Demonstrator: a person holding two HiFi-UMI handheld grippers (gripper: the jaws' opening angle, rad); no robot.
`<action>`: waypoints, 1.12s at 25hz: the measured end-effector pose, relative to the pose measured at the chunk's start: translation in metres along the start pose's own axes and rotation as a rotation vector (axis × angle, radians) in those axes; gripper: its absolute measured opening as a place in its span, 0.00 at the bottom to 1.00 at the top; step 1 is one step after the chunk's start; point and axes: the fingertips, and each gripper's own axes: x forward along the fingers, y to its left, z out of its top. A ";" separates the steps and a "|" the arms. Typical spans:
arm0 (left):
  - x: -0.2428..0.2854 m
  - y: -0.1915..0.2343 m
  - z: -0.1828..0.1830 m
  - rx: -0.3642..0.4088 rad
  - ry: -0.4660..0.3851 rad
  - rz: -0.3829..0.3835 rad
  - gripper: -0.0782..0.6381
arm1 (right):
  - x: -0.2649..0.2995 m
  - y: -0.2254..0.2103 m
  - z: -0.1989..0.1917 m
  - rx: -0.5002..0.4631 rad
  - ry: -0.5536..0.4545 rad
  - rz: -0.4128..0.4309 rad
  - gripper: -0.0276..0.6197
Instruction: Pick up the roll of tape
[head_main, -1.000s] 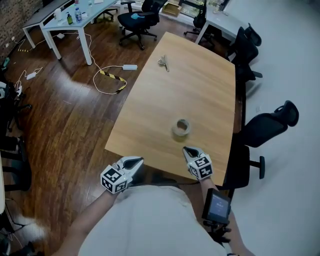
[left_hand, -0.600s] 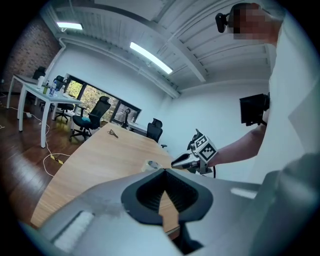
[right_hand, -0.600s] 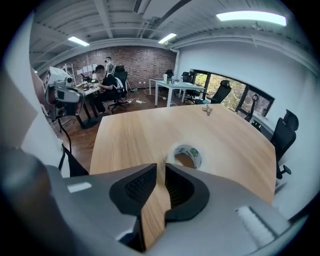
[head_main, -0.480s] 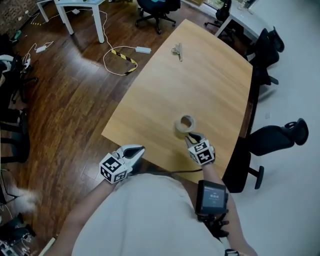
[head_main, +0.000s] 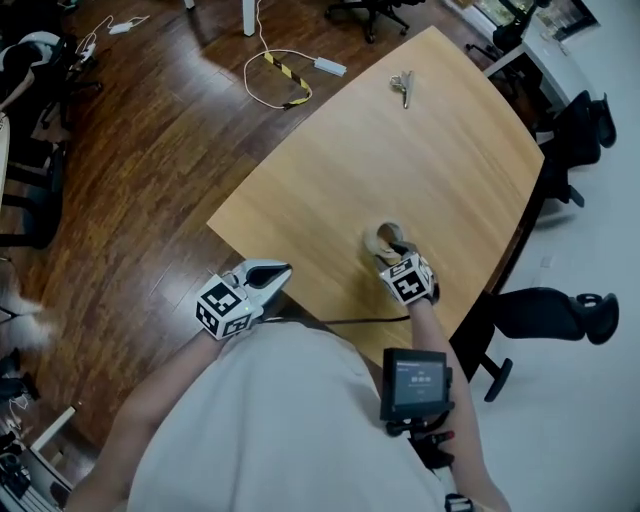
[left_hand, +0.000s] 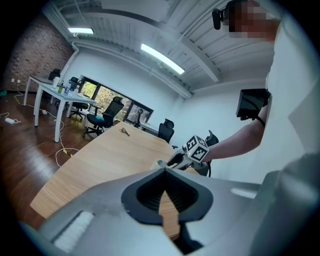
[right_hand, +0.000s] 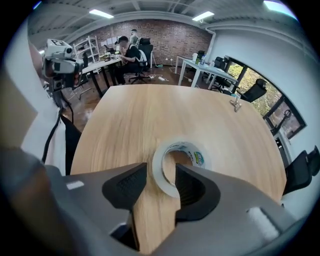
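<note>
**While the jaws straddle the roll: approach made, grasp and lift to come**

Where the right gripper (head_main: 394, 250) meets the roll of tape (right_hand: 161, 172), we see its jaws moderately apart. One sits outside the ring and one inside its hollow core, bracketing the near wall without clamping it. We judge the approach complete; closing and lifting remain. The roll lies flat on the table (head_main: 400, 160), near the person's edge. It is a low, pale ring with a glossy off-white band and a printed label inside the core. We read the tabletop as smooth, light wood-grain with a curved outline. The left gripper (head_main: 280, 272) hangs beside the table's near edge, its ribbed dark jaws closed tip to tip on nothing. A small metal object (head_main: 402, 85) rests at the far end.
</note>
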 end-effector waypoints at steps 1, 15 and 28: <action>0.000 0.001 0.000 -0.008 -0.005 0.010 0.12 | 0.003 0.000 0.001 -0.011 0.015 0.013 0.33; -0.014 -0.003 -0.006 -0.023 -0.029 0.109 0.12 | 0.057 0.016 0.003 -0.222 0.204 0.103 0.31; -0.018 -0.006 -0.004 -0.022 -0.032 0.113 0.12 | 0.059 0.015 0.001 -0.200 0.242 0.117 0.25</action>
